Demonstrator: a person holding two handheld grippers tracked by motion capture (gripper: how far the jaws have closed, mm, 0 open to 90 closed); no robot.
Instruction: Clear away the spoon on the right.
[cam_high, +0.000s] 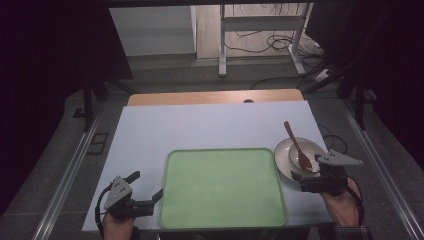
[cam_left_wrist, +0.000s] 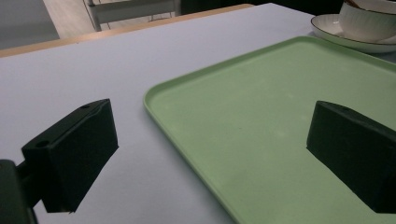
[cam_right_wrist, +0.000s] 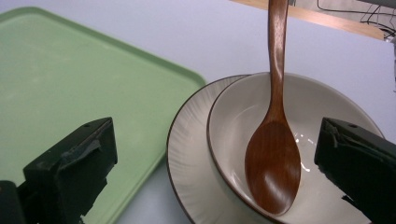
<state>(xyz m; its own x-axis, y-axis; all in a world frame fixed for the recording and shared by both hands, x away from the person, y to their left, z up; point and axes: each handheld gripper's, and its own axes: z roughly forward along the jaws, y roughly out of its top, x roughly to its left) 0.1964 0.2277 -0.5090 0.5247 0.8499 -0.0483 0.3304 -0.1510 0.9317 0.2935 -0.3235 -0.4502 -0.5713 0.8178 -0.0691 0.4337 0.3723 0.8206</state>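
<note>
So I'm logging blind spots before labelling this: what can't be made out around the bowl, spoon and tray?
- Bowl, high view: near rim hidden behind the right gripper.
- Wooden spoon, right gripper view: handle tip cut off by the top edge.
- Green tray, left gripper view: near corners cut off by the bottom edge.
- Saucer, right gripper view: far side hidden by the bowl.

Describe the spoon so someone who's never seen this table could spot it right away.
Start at the big green tray in the middle of the white table. Just off its right edge a pale bowl sits on a saucer, near the right gripper. The spoon lies in that bowl, the only dark brown wooden thing there.
</note>
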